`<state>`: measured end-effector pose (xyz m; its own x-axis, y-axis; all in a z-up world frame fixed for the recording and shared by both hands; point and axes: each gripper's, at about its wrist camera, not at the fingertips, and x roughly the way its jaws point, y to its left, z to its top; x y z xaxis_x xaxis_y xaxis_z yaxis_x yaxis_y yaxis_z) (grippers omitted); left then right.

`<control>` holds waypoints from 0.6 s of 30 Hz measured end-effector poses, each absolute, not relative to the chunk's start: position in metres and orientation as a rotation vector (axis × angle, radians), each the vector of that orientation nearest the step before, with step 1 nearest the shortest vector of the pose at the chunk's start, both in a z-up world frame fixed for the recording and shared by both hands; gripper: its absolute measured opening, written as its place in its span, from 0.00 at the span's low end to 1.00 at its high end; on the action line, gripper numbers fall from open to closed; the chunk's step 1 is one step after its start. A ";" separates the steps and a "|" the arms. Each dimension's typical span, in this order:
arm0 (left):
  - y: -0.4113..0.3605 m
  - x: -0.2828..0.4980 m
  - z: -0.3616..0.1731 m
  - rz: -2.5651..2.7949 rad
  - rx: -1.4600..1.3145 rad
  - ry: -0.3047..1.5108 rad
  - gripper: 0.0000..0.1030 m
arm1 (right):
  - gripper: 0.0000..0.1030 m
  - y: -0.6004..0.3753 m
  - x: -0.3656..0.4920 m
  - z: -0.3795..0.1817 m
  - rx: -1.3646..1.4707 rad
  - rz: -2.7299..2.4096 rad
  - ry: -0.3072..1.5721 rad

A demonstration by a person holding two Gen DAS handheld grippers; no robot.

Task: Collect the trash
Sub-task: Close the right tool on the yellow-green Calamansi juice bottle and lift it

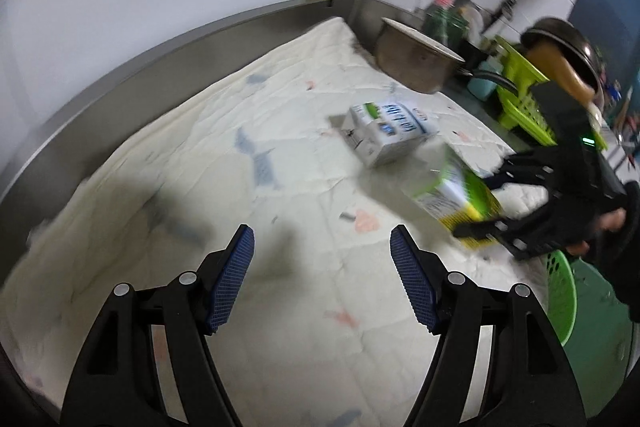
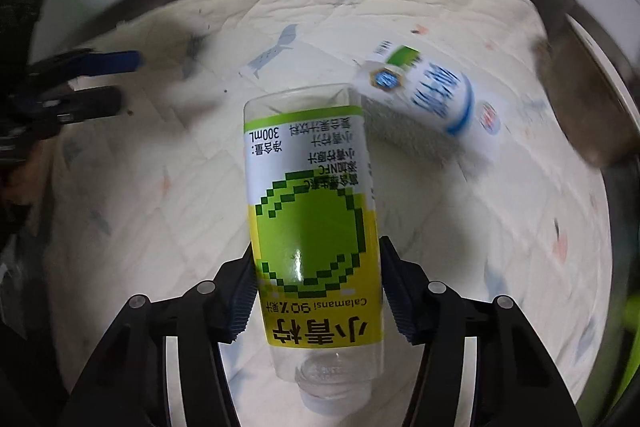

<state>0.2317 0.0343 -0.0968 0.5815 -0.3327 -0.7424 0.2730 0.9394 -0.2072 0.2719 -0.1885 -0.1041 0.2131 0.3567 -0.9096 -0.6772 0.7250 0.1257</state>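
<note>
I see a white quilted cloth point(image 1: 280, 187) with faint printed shapes covering most of a steel counter point(image 1: 120, 83), which has a raised rim along the wall. A metal pot point(image 1: 416, 63) sits at the cloth's far corner, with a green rack point(image 1: 520, 95) beyond it and a green basket point(image 1: 560, 291) just off the cloth's near right edge.

On the cloth lies 1 white carton point(image 1: 384, 139) with blue and green print, on its side. Just beside it, my right gripper point(image 2: 316, 291) has a clear bottle point(image 2: 312, 211) with a yellow-and-green label between its jaws, both pads pressed against the label, the neck pointing back toward the camera. The bottle is lifted over the cloth, near the carton.

My left gripper point(image 1: 322, 277) hovers over the cloth's near part, jaws wide apart with nothing between them.
</note>
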 end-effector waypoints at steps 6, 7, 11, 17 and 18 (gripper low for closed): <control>-0.010 0.278 -0.099 -0.423 0.052 0.858 0.81 | 0.52 -0.237 0.226 -0.082 -0.164 0.633 1.113; -0.016 0.284 -0.100 -0.435 0.072 0.850 0.81 | 0.52 -0.245 0.216 -0.079 -0.133 0.609 1.105; -0.046 0.314 -0.110 -0.491 0.172 0.858 0.81 | 0.52 -0.288 0.179 -0.066 -0.016 0.522 1.078; -0.075 0.344 -0.118 -0.551 0.283 0.838 0.90 | 0.51 -0.348 0.124 -0.055 0.147 0.348 1.048; -0.078 0.347 -0.119 -0.563 0.294 0.834 0.91 | 0.51 -0.359 0.115 -0.055 0.167 0.312 1.048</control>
